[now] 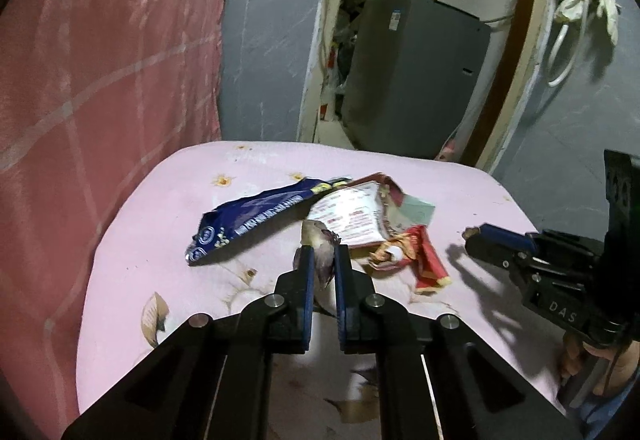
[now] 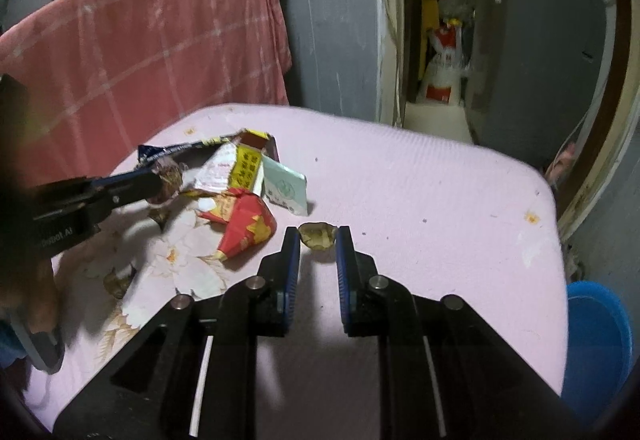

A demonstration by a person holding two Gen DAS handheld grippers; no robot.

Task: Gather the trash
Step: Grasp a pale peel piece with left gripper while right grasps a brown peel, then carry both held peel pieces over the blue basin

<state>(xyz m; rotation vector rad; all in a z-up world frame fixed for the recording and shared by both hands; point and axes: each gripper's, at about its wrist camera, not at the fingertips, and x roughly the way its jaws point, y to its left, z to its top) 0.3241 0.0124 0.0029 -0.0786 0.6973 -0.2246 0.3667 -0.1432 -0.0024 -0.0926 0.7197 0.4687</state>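
Note:
Trash lies on a pink floral cloth-covered table (image 1: 460, 192): a dark blue wrapper (image 1: 248, 218), a white and red printed wrapper (image 1: 356, 218), a crumpled red and gold wrapper (image 1: 420, 260) and a pale green packet (image 1: 418, 210). My left gripper (image 1: 321, 254) is shut on a brownish dried peel (image 1: 320, 248), held above the cloth; it also shows in the right wrist view (image 2: 170, 176). My right gripper (image 2: 319, 236) is shut on a small yellow-brown peel piece (image 2: 318, 235), at its fingertips just above the cloth.
A pink checked cloth (image 1: 100, 80) hangs over something at the left. A grey appliance (image 1: 416, 76) stands in the doorway behind. A blue bucket (image 2: 596, 344) sits below the table's right edge. More peel bits (image 2: 118, 282) lie on the cloth.

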